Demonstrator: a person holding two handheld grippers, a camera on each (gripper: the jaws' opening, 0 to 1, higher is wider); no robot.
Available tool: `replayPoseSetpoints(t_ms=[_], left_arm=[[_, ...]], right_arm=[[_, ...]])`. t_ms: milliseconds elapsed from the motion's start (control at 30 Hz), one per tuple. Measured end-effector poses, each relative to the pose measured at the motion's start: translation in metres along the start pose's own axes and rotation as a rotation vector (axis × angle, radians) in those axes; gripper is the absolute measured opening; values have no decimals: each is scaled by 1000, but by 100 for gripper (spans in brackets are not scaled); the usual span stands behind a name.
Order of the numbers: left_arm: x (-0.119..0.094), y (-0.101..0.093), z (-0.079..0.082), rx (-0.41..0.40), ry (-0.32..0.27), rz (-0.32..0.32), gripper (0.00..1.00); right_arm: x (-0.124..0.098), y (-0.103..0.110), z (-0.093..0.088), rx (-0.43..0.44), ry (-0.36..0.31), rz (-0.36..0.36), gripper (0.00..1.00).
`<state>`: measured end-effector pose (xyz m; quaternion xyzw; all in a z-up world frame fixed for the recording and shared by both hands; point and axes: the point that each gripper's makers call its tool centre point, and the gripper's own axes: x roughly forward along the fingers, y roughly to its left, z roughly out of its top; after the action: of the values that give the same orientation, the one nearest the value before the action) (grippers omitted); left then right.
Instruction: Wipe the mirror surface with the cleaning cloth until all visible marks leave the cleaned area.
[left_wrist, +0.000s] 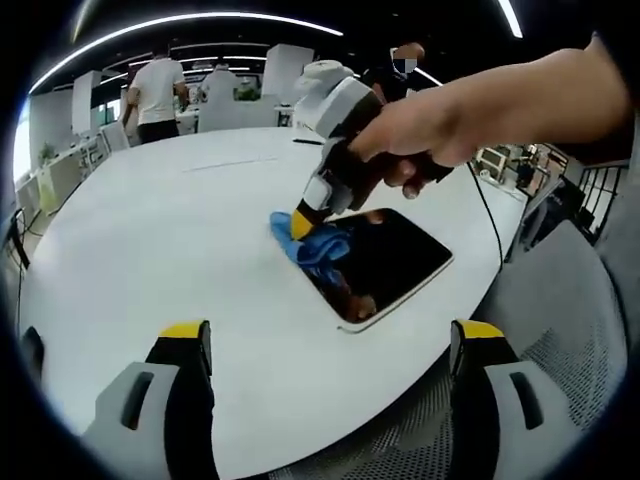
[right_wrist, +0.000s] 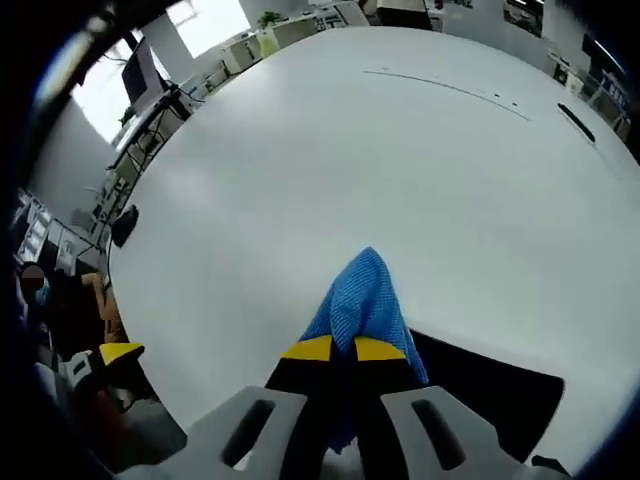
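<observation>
A dark rectangular mirror (left_wrist: 390, 262) with a pale frame lies flat on the white table (left_wrist: 180, 230). A blue cleaning cloth (left_wrist: 315, 244) rests on its left end, pinched by my right gripper (left_wrist: 300, 222), which a hand holds from the upper right. In the right gripper view the blue cloth (right_wrist: 362, 300) sticks out past the yellow-tipped jaws of my right gripper (right_wrist: 343, 349), shut on it, over the mirror (right_wrist: 490, 395). My left gripper (left_wrist: 330, 335) hangs near the table's front edge with its jaws wide apart and nothing between them.
A mesh office chair (left_wrist: 560, 330) stands at the right, close to the table edge. People stand at the far side of the room (left_wrist: 158, 95). A dark pen-like object (right_wrist: 577, 122) lies far off on the table. Desks and monitors line the room's edge.
</observation>
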<state>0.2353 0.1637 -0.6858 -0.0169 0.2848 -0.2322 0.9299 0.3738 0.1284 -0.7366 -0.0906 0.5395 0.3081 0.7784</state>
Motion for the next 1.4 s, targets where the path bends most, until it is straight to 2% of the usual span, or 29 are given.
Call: replayPoseSetpoints(t_ms=[200,533,900,967,1333,1400], left_arm=[[0,1,-1,2,7,4,99],[-1,1,0,4,8,15,99],[-3,1,2,5,1,17,99],[-3,1,3,6,1,18,99],[-4,0,6,9,-9,21,99],[-4,0,6,7,-10,21,99]], right_arm=[[-3,4,-8,-18,2,-10,0],[0,4,-15,1,17,13,0],[-8,13,-32,-7,37,28,0],[-3,14,-32,-7,45,35,0],[-12,18,-38,-6,64,36,0],[-12,19,-38,-29,57,47,0]])
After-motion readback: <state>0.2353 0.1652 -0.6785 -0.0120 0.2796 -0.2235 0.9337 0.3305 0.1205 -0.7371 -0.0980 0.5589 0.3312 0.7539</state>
